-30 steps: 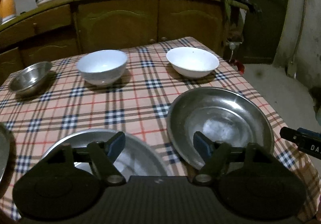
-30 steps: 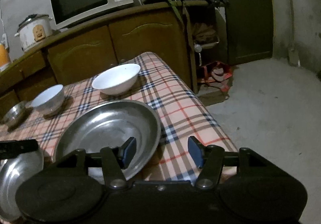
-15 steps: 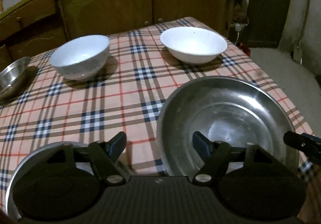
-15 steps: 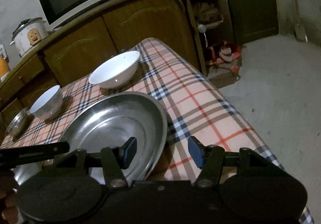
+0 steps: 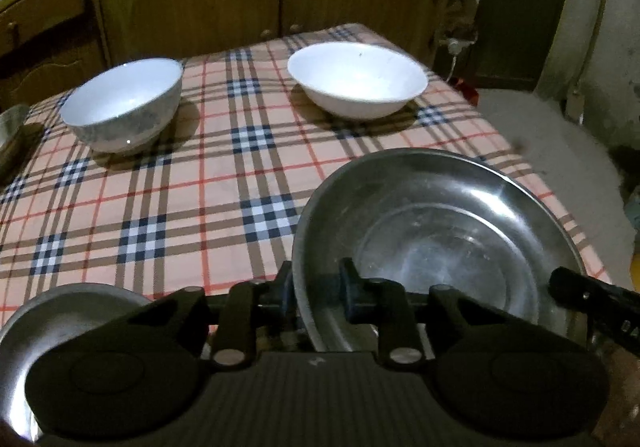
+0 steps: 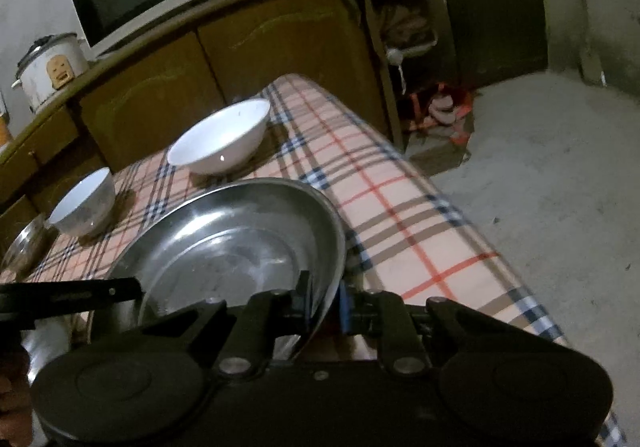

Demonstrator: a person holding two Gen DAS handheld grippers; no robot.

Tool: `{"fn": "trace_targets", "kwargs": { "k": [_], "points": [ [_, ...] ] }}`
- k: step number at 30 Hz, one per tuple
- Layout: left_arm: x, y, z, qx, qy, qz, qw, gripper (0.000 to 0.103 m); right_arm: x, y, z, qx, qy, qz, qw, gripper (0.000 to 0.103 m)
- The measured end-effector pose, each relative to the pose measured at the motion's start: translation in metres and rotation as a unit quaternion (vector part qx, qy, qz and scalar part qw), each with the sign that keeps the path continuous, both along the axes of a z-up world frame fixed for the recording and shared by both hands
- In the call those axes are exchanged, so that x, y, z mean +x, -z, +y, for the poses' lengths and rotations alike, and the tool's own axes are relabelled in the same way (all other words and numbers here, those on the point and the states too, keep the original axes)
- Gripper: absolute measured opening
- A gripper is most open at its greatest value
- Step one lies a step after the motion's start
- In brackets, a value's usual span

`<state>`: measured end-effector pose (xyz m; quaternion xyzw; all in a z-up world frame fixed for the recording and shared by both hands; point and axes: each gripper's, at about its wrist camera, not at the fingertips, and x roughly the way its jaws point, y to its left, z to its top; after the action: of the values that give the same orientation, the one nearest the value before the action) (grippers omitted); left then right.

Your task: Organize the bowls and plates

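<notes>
On the checked cloth (image 5: 208,183), seen from the left wrist, your left gripper (image 5: 316,293) is closing on the near-left rim of the big steel plate (image 5: 440,231), rim between the pads. A second steel plate (image 5: 60,311) sits at seven o'clock, a deep white bowl (image 5: 124,107) at eleven, a wide white bowl (image 5: 356,79) at one, and the right gripper's tip pokes in at four o'clock. From the right wrist, your right gripper (image 6: 324,305) is clamped on the same plate's (image 6: 240,231) near-right rim, at its five o'clock. You look to be at the grasp step. Next, lift evenly with both hands, keep the plate level, and carry it over to stack on the other steel plate.
</notes>
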<state>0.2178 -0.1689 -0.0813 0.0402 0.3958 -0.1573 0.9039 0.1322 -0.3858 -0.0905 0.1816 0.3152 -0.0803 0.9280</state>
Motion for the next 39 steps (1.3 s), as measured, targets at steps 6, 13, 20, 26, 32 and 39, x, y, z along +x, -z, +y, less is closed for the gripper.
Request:
{"fn": "trace_targets", "kwargs": {
  "k": [6, 13, 20, 26, 32, 39],
  "points": [
    [-0.028, -0.027, 0.002, -0.013, 0.016, -0.029, 0.9994, 0.019, -0.026, -0.02, -0.002, -0.005, 0.017, -0.027, 0.999, 0.018],
    [-0.063, -0.056, 0.009, -0.015, 0.016, -0.063, 0.9978, 0.019, -0.057, -0.055, 0.01, -0.022, 0.017, -0.052, 0.998, 0.019],
    [-0.095, -0.078, 0.027, -0.016, 0.006, -0.087, 0.9961, 0.02, -0.084, -0.083, 0.026, -0.029, 0.006, -0.072, 0.997, 0.018],
    [-0.118, -0.091, 0.05, -0.022, -0.012, -0.099, 0.9947, 0.02, -0.102, -0.101, 0.048, -0.035, -0.012, -0.088, 0.995, 0.019],
    [-0.134, -0.103, 0.068, -0.018, -0.033, -0.119, 0.9922, 0.02, -0.11, -0.113, 0.071, -0.038, -0.032, -0.097, 0.994, 0.019],
    [-0.147, -0.11, 0.091, -0.011, -0.055, -0.135, 0.9893, 0.021, -0.116, -0.121, 0.098, -0.04, -0.053, -0.104, 0.992, 0.019]
  ]
}}
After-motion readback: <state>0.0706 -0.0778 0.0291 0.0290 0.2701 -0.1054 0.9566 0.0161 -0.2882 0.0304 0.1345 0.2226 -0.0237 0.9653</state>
